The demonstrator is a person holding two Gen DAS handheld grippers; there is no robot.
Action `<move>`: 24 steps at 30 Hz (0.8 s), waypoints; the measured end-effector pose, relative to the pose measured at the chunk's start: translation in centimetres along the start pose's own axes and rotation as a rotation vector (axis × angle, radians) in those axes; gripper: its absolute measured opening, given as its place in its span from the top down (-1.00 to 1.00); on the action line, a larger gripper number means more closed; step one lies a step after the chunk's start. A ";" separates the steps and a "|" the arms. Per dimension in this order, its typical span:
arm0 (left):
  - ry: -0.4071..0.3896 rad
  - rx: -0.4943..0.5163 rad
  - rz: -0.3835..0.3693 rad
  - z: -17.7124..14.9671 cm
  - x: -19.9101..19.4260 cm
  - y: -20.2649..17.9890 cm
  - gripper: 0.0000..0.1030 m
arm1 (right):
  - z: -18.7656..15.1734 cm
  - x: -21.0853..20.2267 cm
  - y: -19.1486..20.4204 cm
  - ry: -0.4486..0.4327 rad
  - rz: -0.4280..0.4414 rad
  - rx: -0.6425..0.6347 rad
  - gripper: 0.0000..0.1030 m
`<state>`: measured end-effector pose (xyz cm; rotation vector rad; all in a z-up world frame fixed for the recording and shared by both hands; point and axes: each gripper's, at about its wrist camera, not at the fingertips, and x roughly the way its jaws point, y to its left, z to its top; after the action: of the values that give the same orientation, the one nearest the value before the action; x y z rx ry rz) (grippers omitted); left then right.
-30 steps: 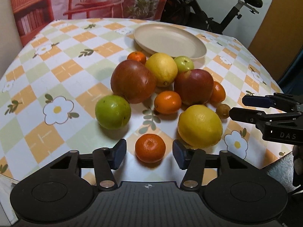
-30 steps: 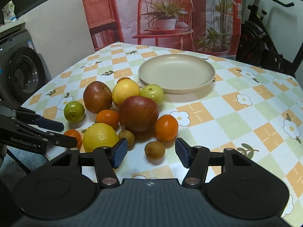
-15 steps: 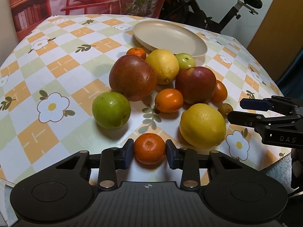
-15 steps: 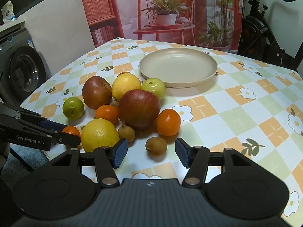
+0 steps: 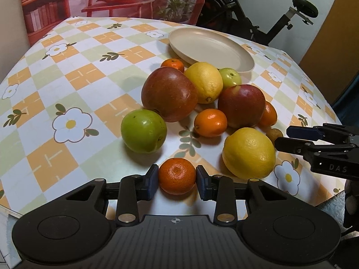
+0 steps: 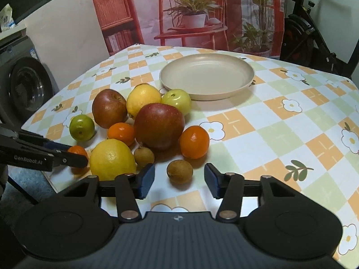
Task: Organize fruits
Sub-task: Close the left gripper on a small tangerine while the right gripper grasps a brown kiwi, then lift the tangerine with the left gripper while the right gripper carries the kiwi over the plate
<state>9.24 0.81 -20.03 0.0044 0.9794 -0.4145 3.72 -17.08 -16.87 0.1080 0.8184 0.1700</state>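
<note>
Here my left gripper (image 5: 177, 180) pinches a tangerine (image 5: 177, 176) at the near edge of the table (image 5: 67, 85), both blue pads pressed to its sides. The tangerine sits low against the checked cloth; I cannot tell whether it is off the surface.

My right gripper (image 6: 178, 180) has just been closing, and its jaws stand apart around a small brown fruit (image 6: 179, 171) without touching it; a gap shows on each side.

Beyond the tangerine lies the pile. A green apple (image 5: 143, 133) sits to the left, touching a big red apple (image 5: 169, 97). Behind that one are a lemon (image 5: 205, 82), a small green fruit (image 5: 231, 76) and another tangerine (image 5: 173, 64). A second red apple (image 5: 241, 105) is on the right, with an orange (image 5: 210, 122) in front of it and one more orange (image 5: 268, 117) half hidden behind. A second lemon (image 5: 249, 152) lies nearest my right gripper, and another brown fruit (image 6: 144, 155) rests just beside it.

The beige plate (image 6: 207, 76) stands behind the pile, nothing in it, and the small green fruit is just beside its rim.
</note>
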 end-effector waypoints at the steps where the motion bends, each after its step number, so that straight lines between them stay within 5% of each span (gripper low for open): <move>1: -0.001 0.001 0.000 0.0 0.0 0.0 0.27 | 0.0 0.1 0.1 0.003 -0.001 -0.007 0.08; 7: -0.002 0.005 0.002 -0.1 0.0 0.0 0.27 | 0.1 1.3 -0.3 0.025 0.001 0.008 0.36; 24: -0.055 0.049 0.019 0.2 -0.9 -0.6 0.28 | 0.2 1.2 -0.9 0.024 0.031 0.058 0.41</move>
<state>8.77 0.49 -19.02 0.0462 0.9143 -0.4187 4.78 -17.73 -17.72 0.1732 0.8456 0.1771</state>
